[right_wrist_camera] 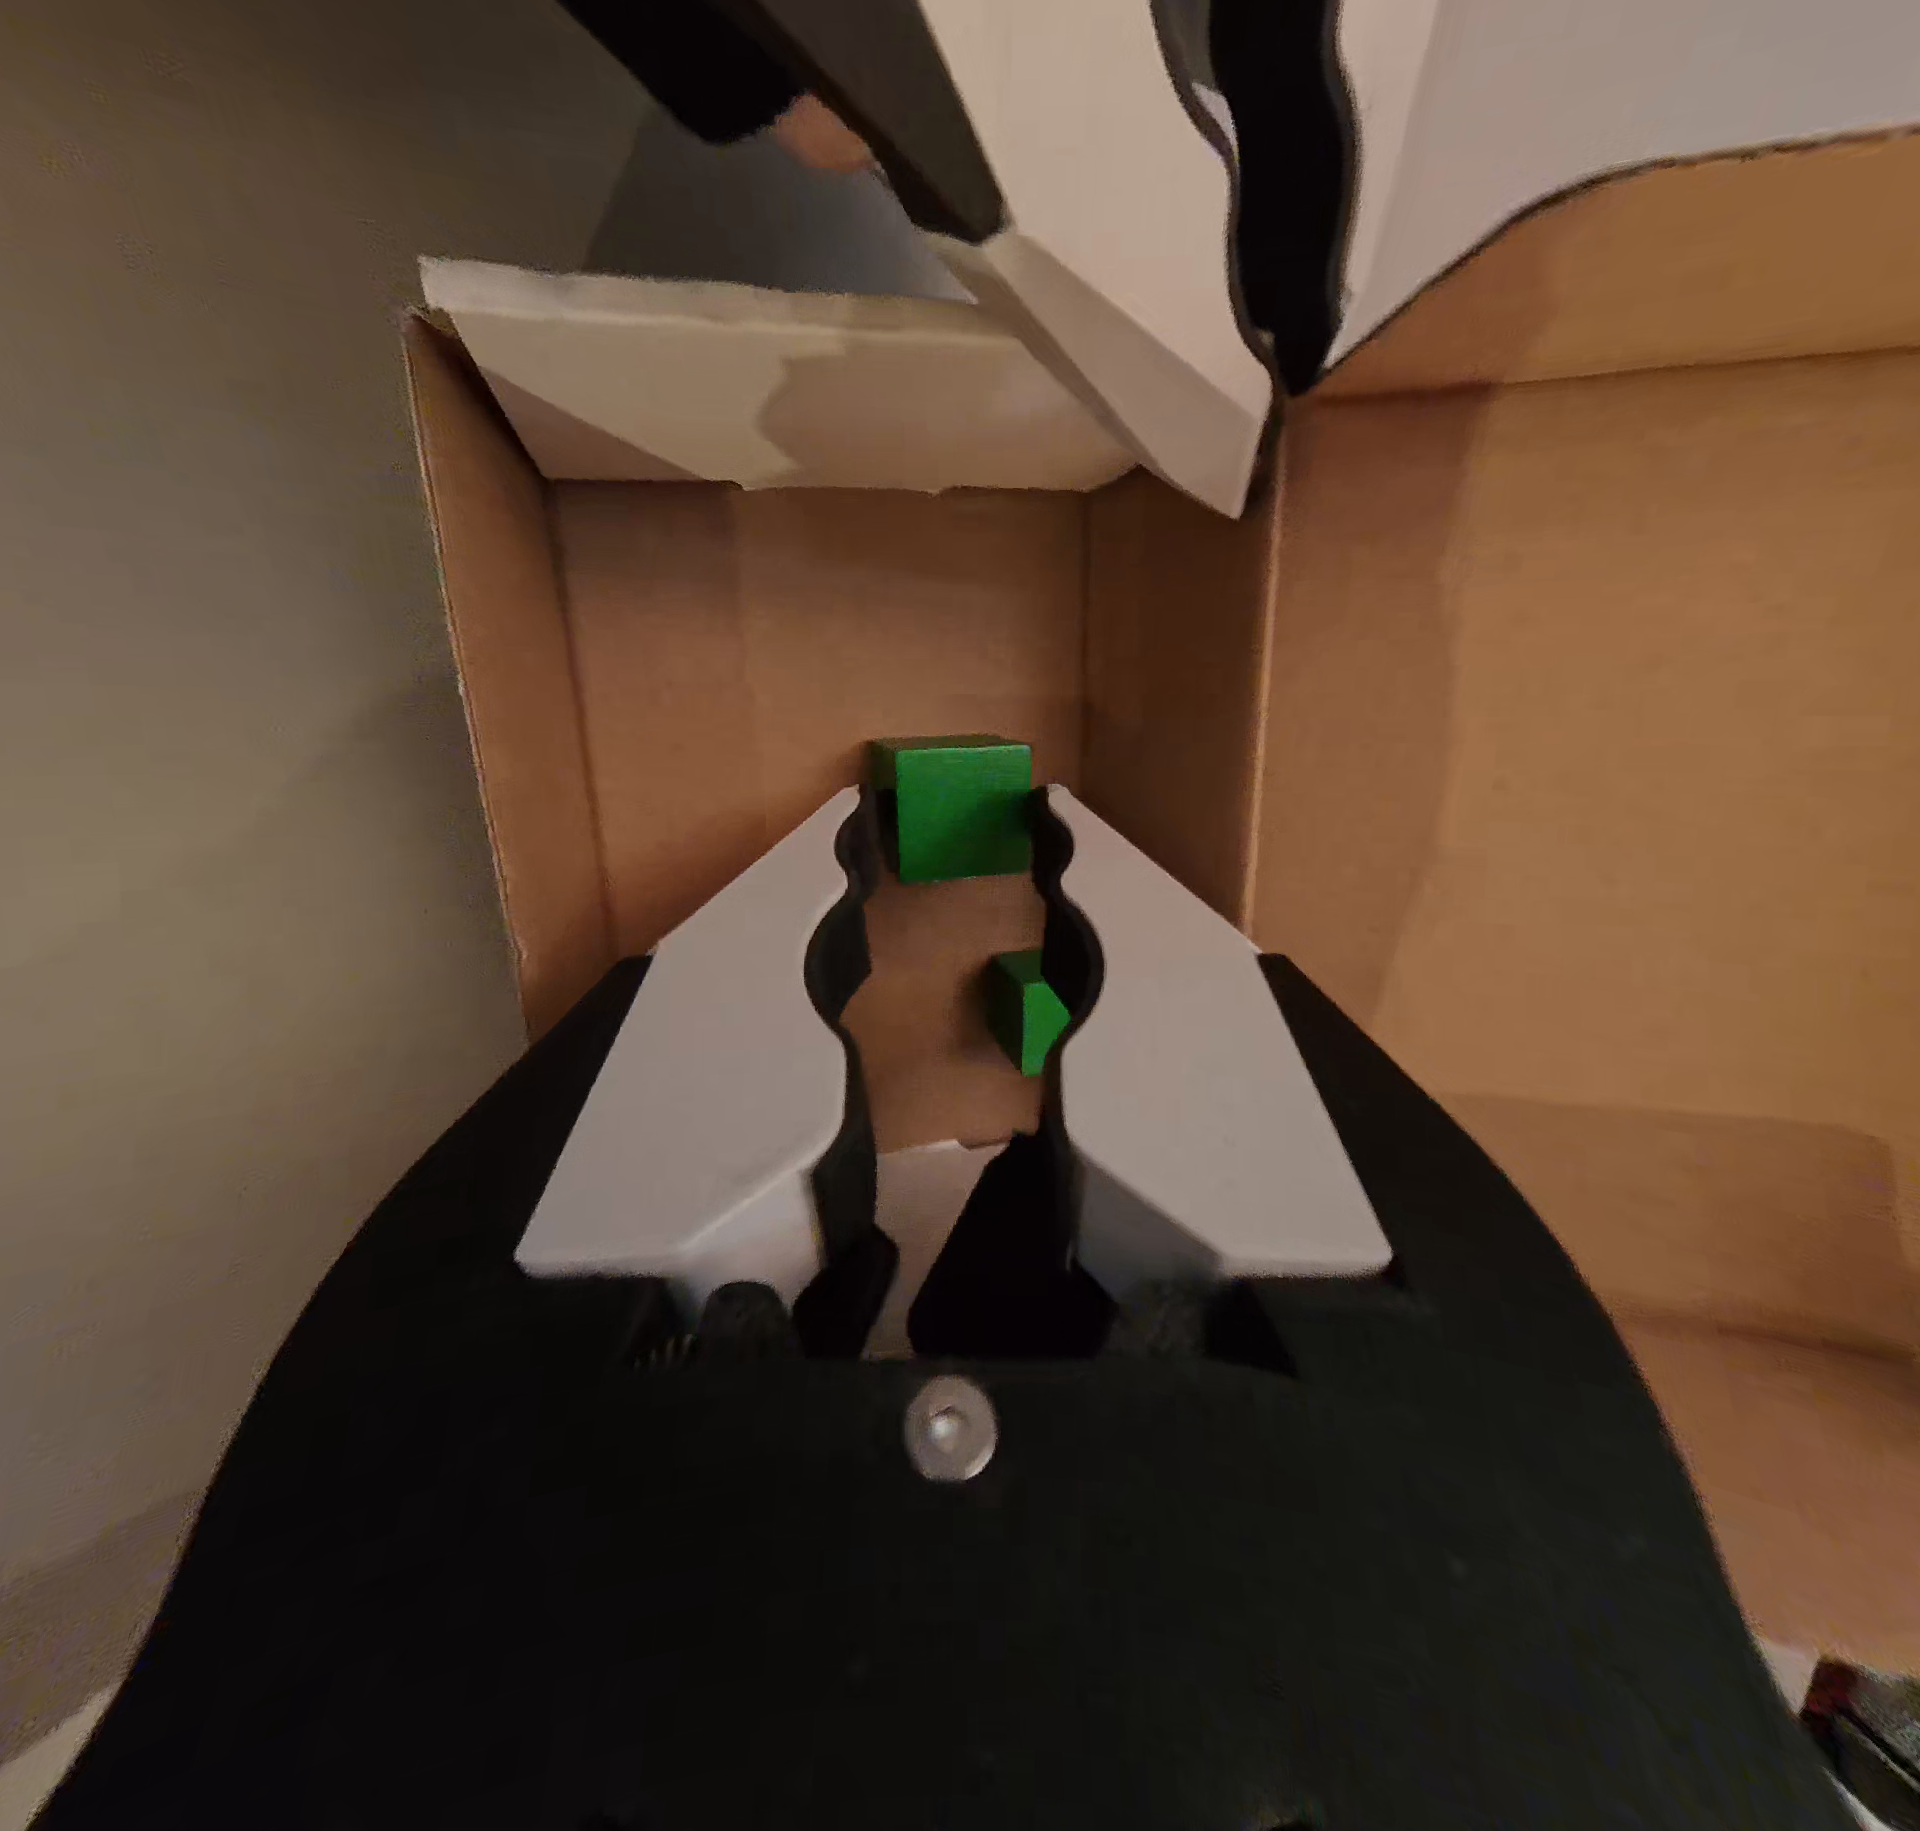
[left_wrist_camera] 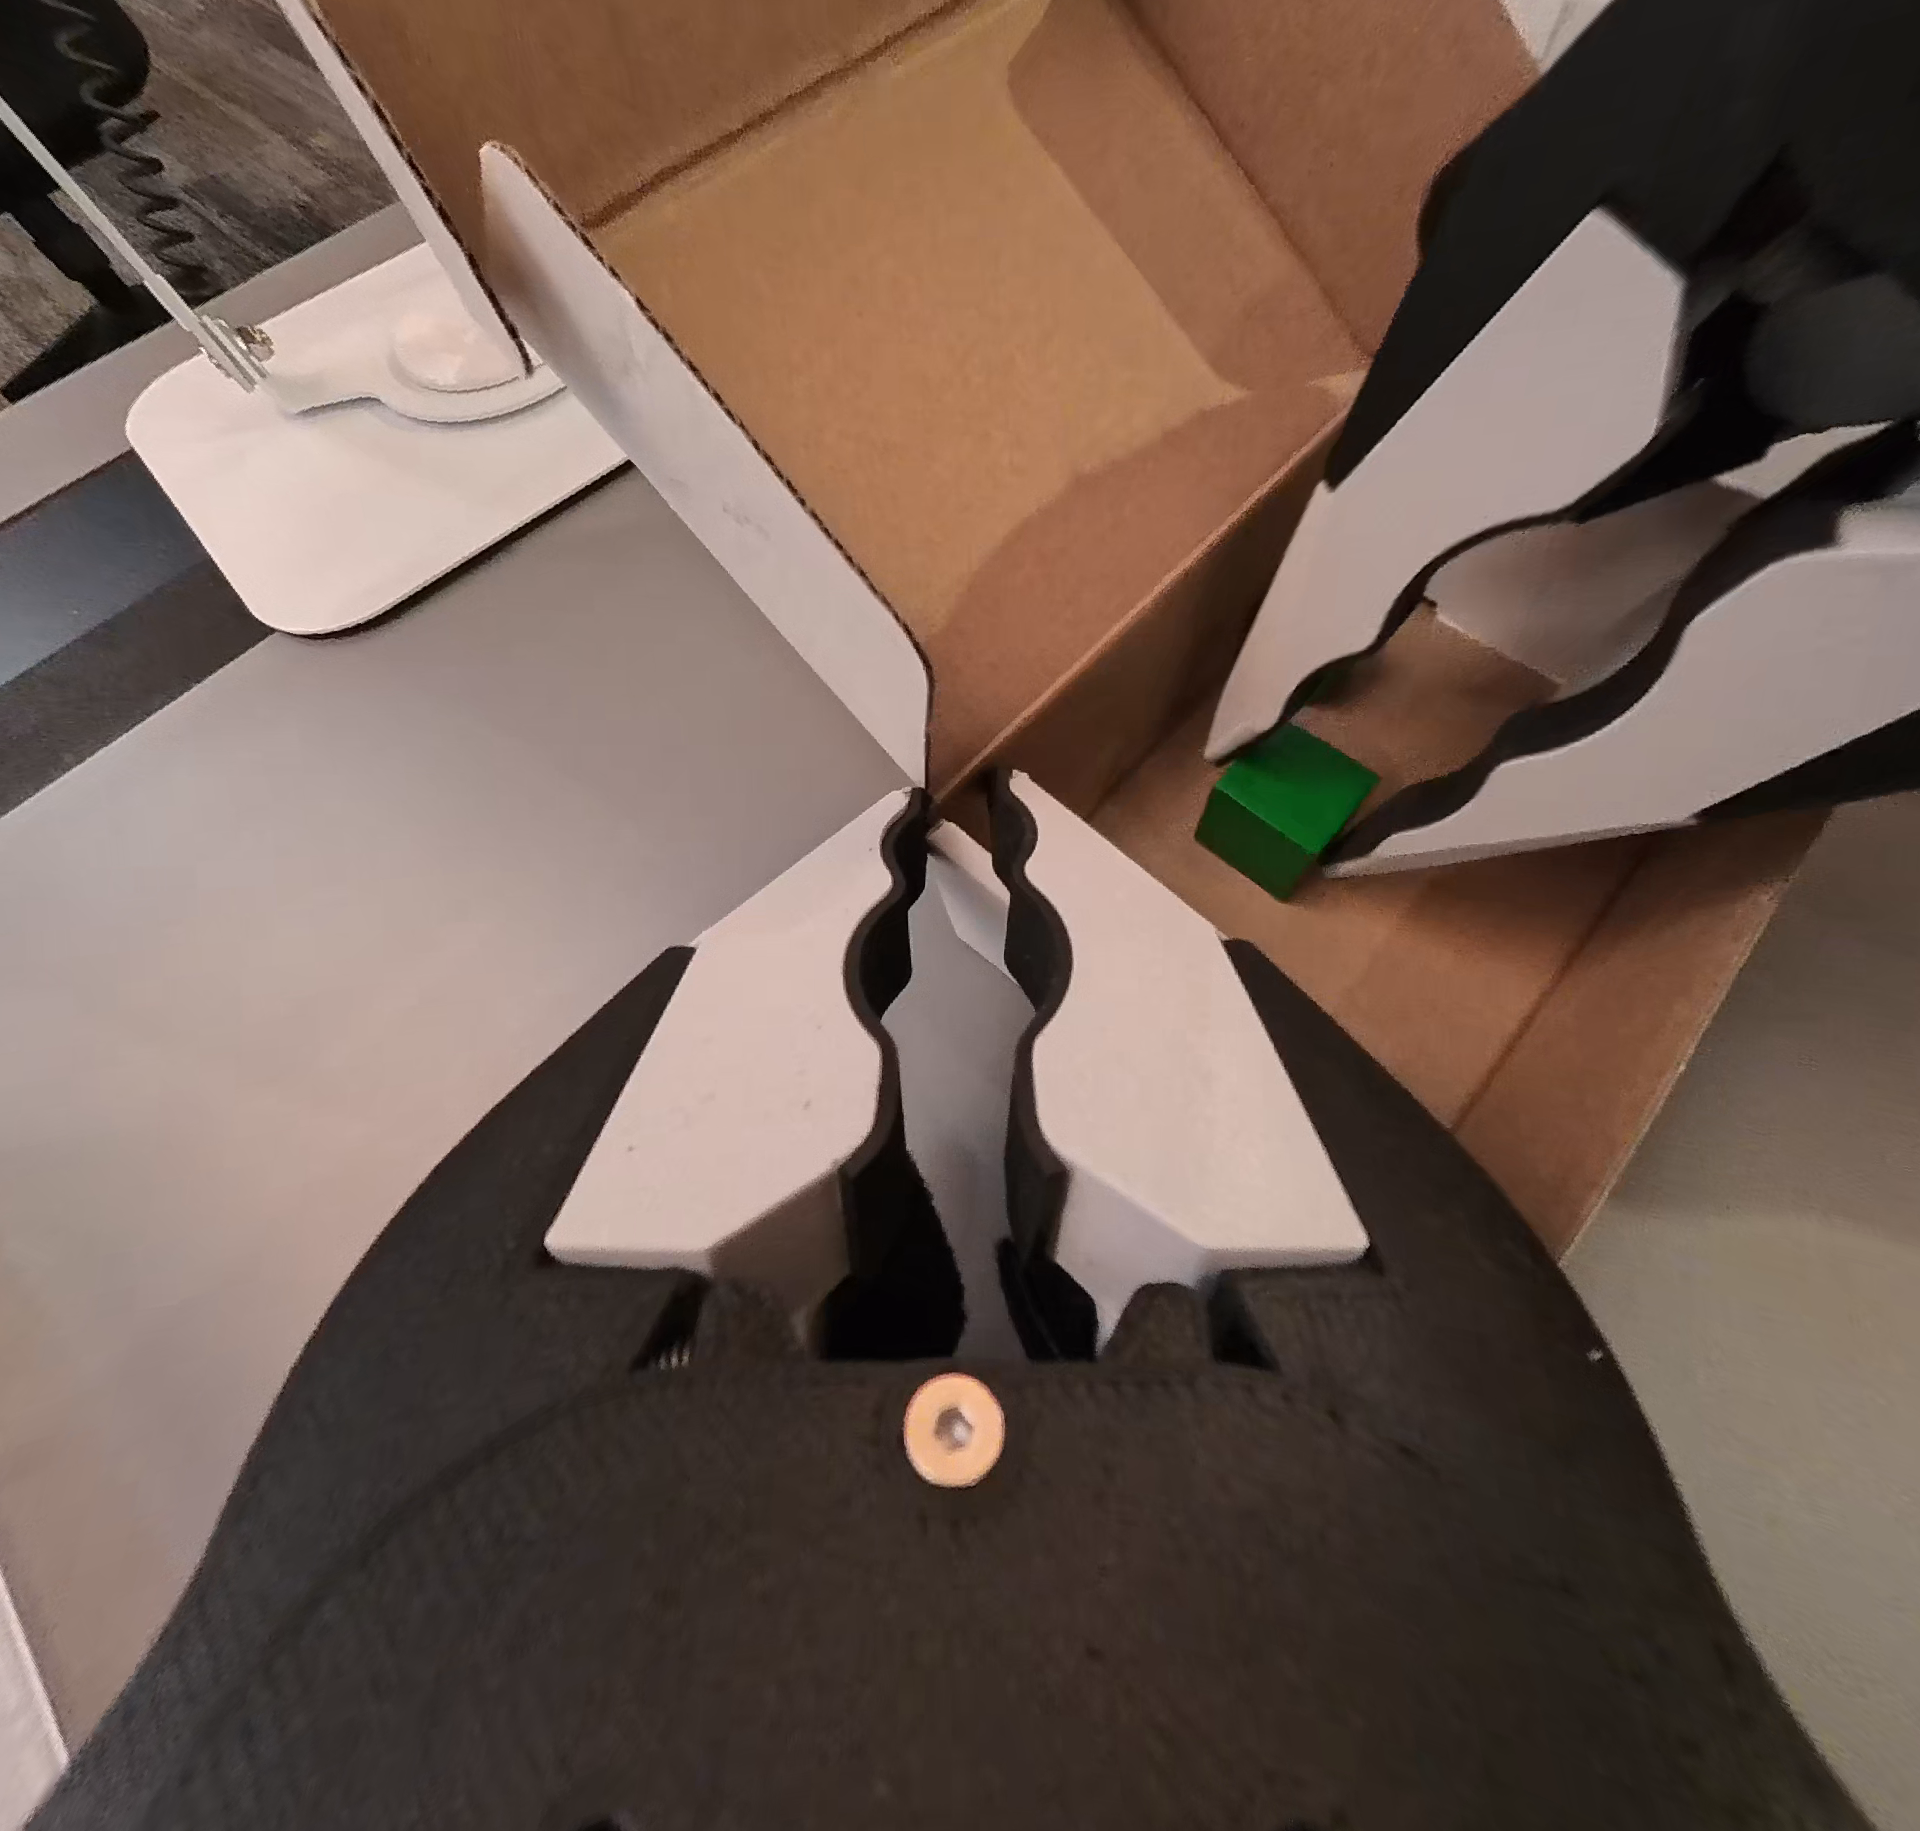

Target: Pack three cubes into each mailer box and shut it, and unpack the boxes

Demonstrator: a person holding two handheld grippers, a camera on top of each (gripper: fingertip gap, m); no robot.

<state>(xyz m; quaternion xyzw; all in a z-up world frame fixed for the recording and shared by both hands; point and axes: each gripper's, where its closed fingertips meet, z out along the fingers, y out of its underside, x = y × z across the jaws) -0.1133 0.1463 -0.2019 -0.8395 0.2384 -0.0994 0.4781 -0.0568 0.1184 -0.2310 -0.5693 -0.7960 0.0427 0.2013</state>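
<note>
An open mailer box (left_wrist_camera: 1382,971), white outside and brown inside, lies on the table with its lid (left_wrist_camera: 883,347) raised. My left gripper (left_wrist_camera: 956,805) is shut on the white wall edge at the box's near corner. My right gripper (right_wrist_camera: 956,799) reaches down into the box (right_wrist_camera: 810,638) and is shut on a green cube (right_wrist_camera: 961,810) at the box floor. The same cube (left_wrist_camera: 1268,825) and the right gripper (left_wrist_camera: 1278,805) show in the left wrist view. A second green cube (right_wrist_camera: 1023,1012) lies on the floor, partly hidden behind my right finger. The left gripper (right_wrist_camera: 1273,368) shows at the top.
A white stand base (left_wrist_camera: 312,493) sits on the grey table (left_wrist_camera: 364,846) left of the box. A coiled black cable (left_wrist_camera: 94,67) hangs at the far left. The box's white front flap (right_wrist_camera: 790,389) stands beyond the cube.
</note>
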